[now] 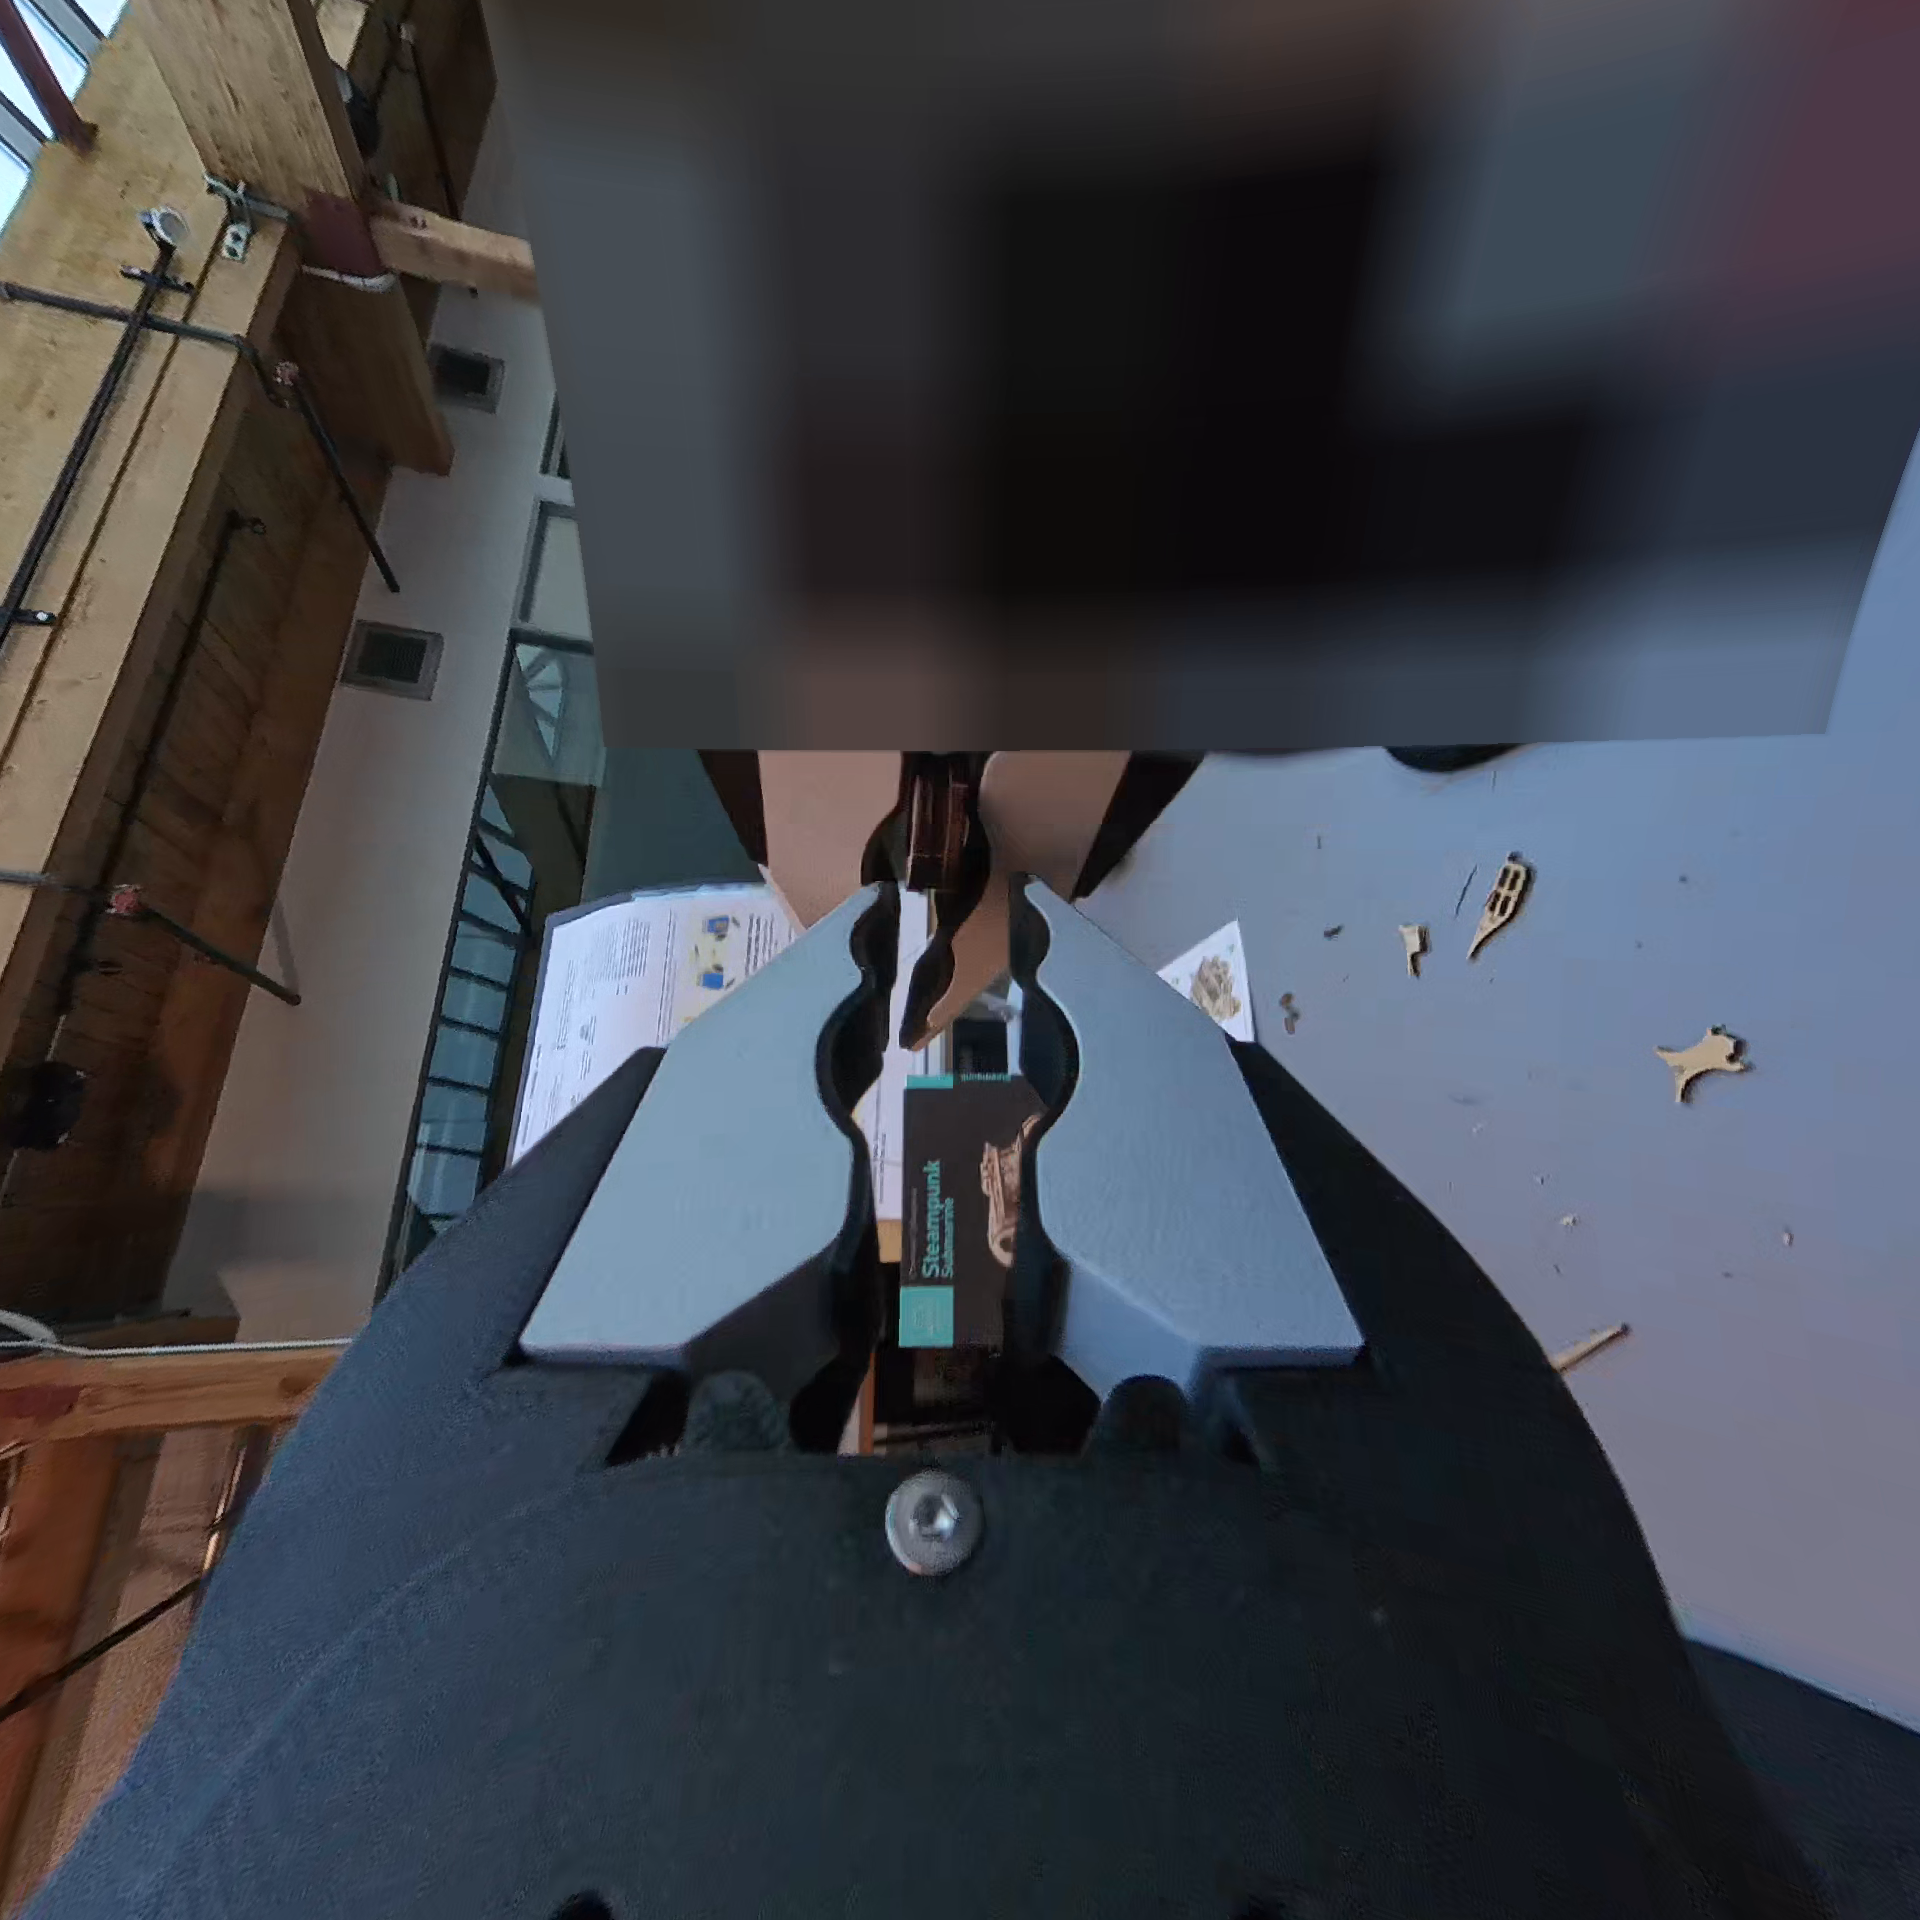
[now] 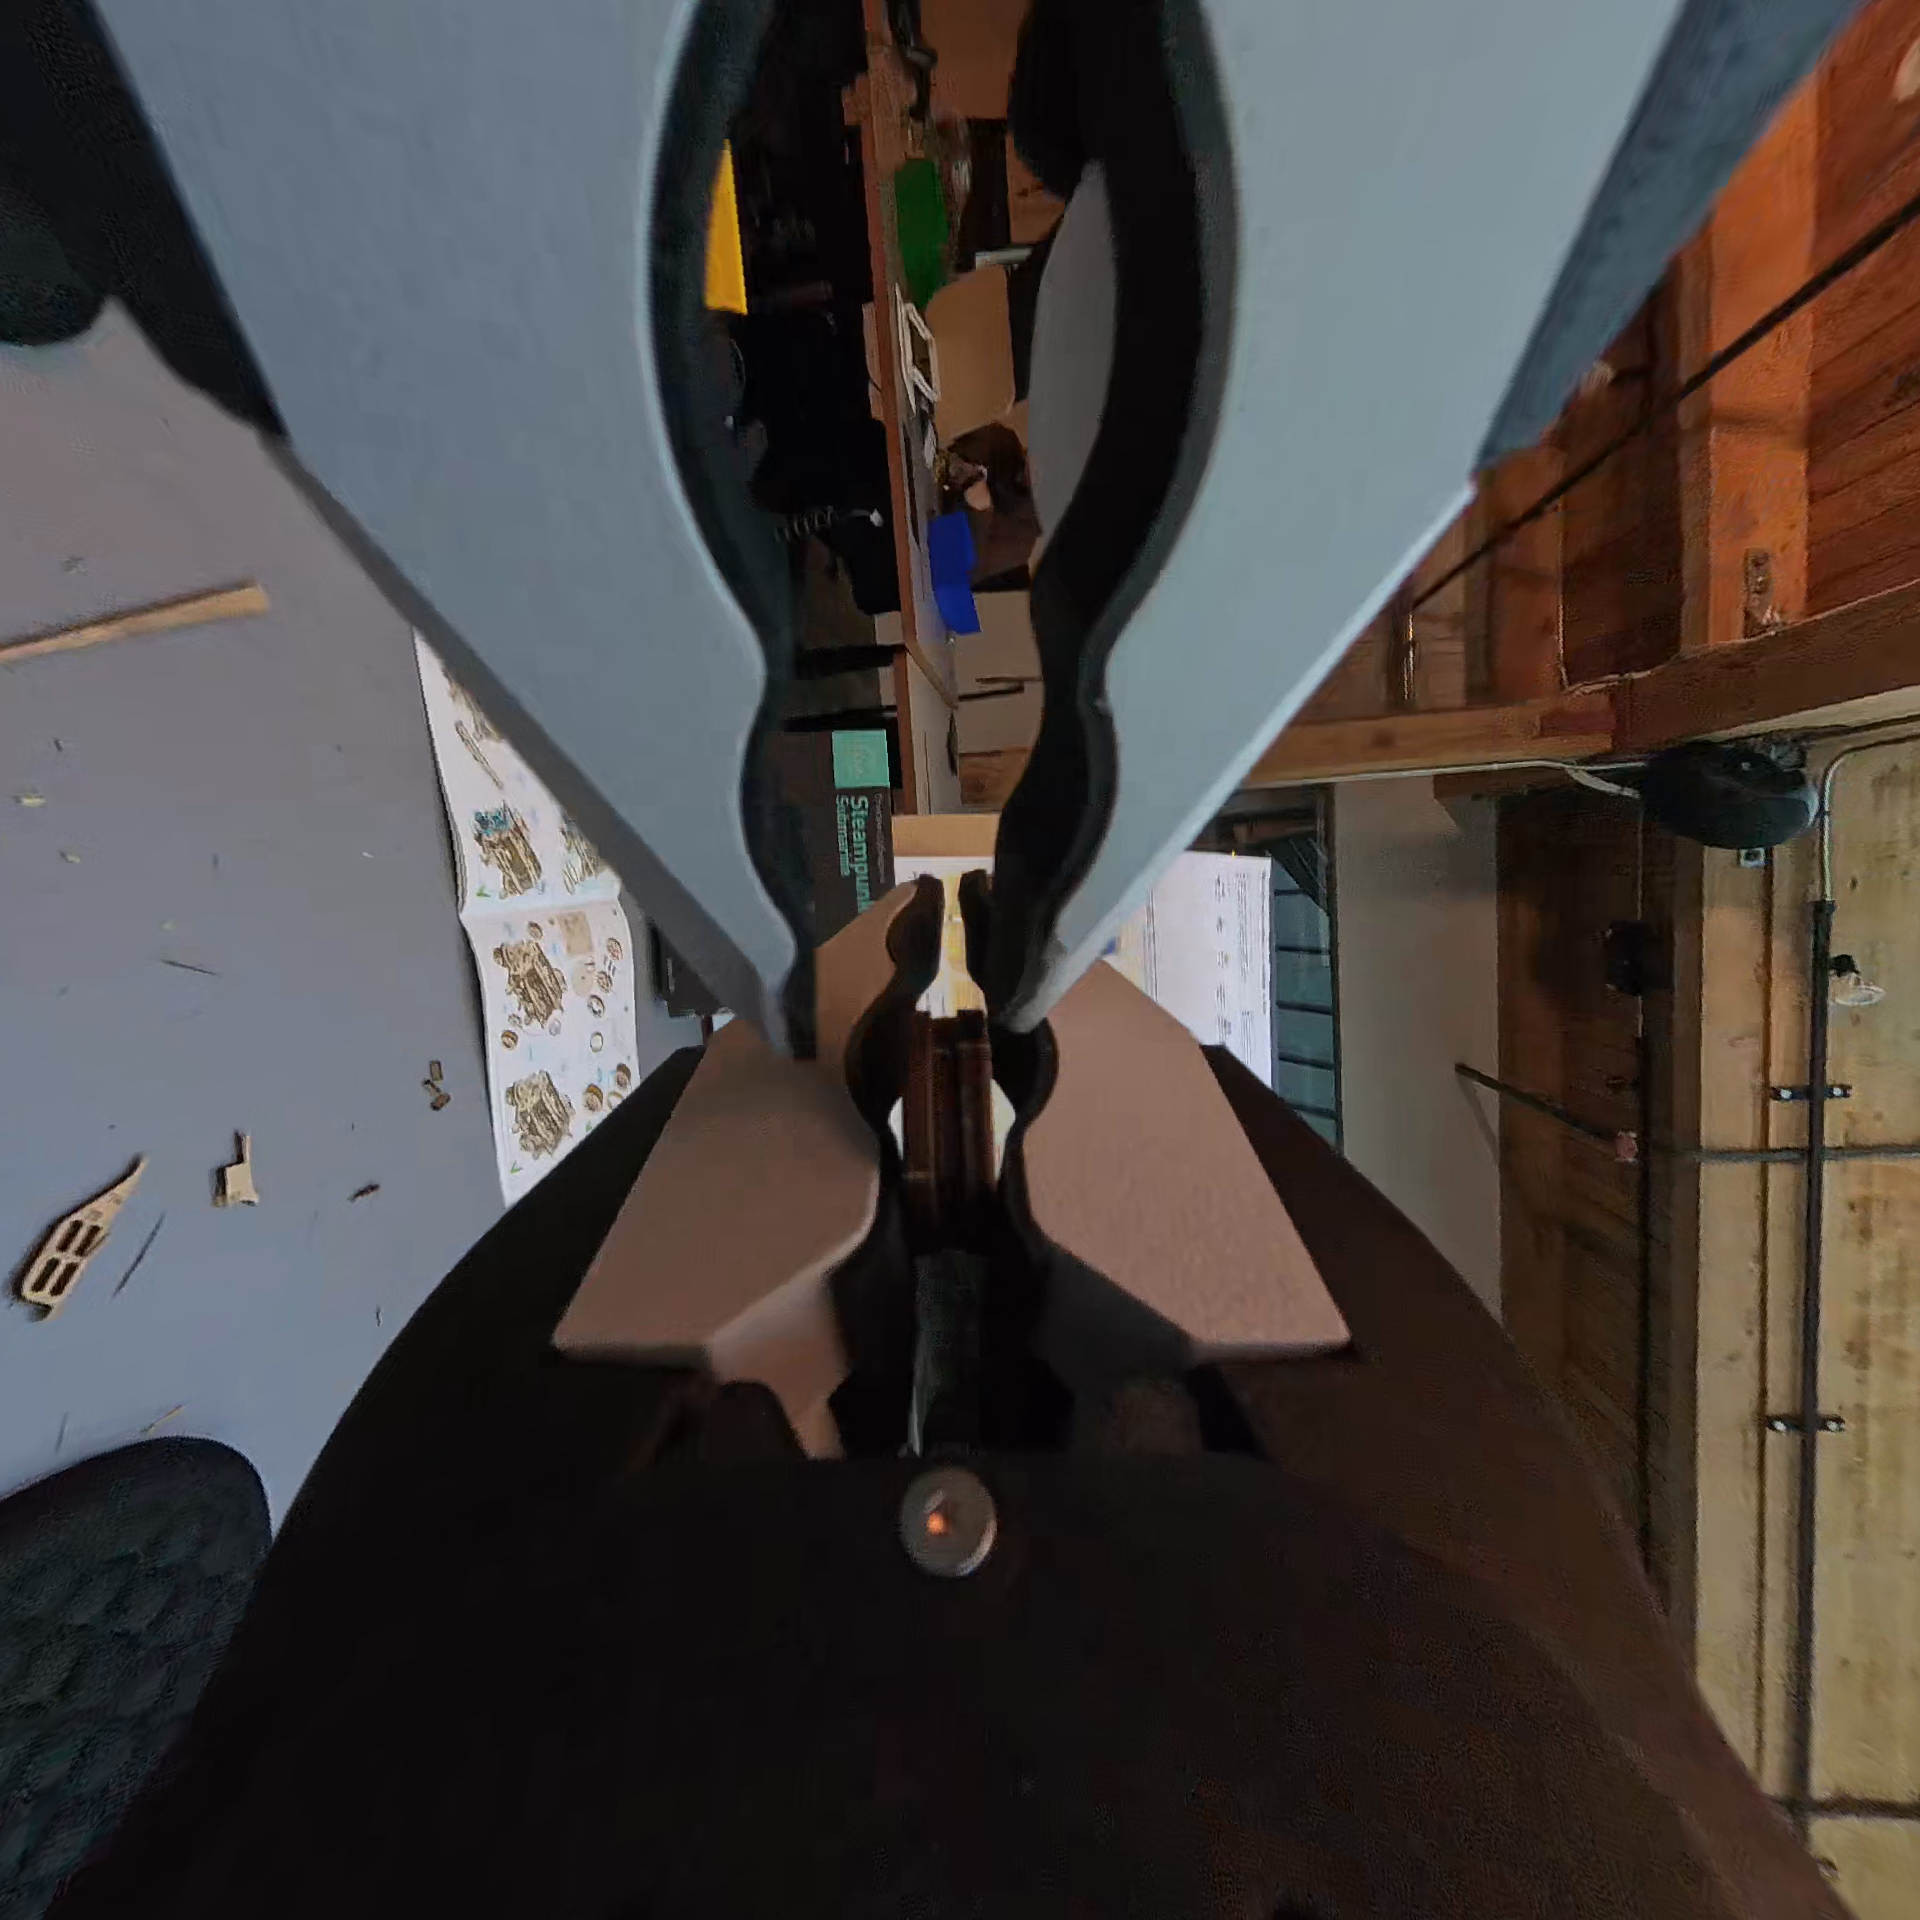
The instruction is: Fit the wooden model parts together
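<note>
Wooden model part clamped in the right tool, with the left tool facing it.
A dark layered wooden part (image 2: 943,1117) is gripped between the narrowed fingers of the right tool (image 2: 951,896). The left tool (image 1: 954,891) is held just beside that part, its fingers set partly apart around nothing. Loose wooden pieces (image 1: 1704,1058) are scattered on the grey counter (image 1: 1558,1143), beyond the dark kit box (image 1: 961,1210).

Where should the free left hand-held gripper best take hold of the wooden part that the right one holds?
Probably the end of the wooden part protruding past the right hand-held gripper, approached head-on. The left hand-held gripper faces it, and the rest is clamped.
</note>
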### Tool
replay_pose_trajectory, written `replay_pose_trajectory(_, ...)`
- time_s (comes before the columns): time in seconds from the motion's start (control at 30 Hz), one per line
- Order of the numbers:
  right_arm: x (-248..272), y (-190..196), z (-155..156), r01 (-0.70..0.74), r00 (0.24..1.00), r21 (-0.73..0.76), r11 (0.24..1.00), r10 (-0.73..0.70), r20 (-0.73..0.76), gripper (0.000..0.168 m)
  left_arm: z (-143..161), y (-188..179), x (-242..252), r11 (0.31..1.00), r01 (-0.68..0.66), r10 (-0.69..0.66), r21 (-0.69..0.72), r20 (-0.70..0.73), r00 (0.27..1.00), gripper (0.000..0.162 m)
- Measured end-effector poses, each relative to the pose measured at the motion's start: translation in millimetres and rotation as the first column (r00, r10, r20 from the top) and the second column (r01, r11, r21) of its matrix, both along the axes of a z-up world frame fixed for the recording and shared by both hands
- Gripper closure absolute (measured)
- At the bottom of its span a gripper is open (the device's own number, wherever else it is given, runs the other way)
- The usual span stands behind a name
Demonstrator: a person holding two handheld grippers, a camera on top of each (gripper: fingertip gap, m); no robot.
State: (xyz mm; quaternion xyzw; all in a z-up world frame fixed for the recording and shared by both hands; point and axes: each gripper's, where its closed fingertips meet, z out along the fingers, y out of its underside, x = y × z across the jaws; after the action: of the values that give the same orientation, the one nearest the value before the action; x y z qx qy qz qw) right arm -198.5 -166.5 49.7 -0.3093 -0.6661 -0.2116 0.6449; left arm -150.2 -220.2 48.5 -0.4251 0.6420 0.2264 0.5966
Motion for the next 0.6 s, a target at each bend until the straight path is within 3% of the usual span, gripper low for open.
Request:
replay_pose_trajectory(0.1,-5,-17,7,-0.156,0.987,0.011,0.988,0.157,-0.031,0.164,6,-10,5,0.993,0.118,-0.118,0.017,0.036,0.992,0.147)
replay_pose_trajectory(0.2,-7,-23,0,-0.229,0.973,-0.079,0.97,0.227,-0.029,0.164,7,-14,7,0.983,0.17,-0.172,0.065,0.027,0.985,0.152)
replay_pose_trajectory(0.33,-8,-20,2,-0.205,0.979,0.013,0.979,0.205,-0.006,0.164,6,-10,8,0.979,0.154,-0.155,0.135,-0.004,0.988,0.155)
replay_pose_trajectory(0.43,-10,-17,-5,-0.208,0.978,-0.003,0.978,0.208,0.025,0.163,1,-6,6,0.978,0.13,-0.123,0.164,-0.056,0.991,0.156)
replay_pose_trajectory(0.53,-8,0,-9,-0.082,0.994,0.06,0.995,0.078,0.071,0.14,-1,9,-3,0.994,-0.007,0.013,0.107,-0.059,0.998,0.155)
replay_pose_trajectory(0.6,-5,5,-4,0.003,0.997,0.159,0.987,-0.016,0.081,0.142,-2,12,-6,0.993,-0.062,0.072,0.104,-0.089,0.993,0.156)
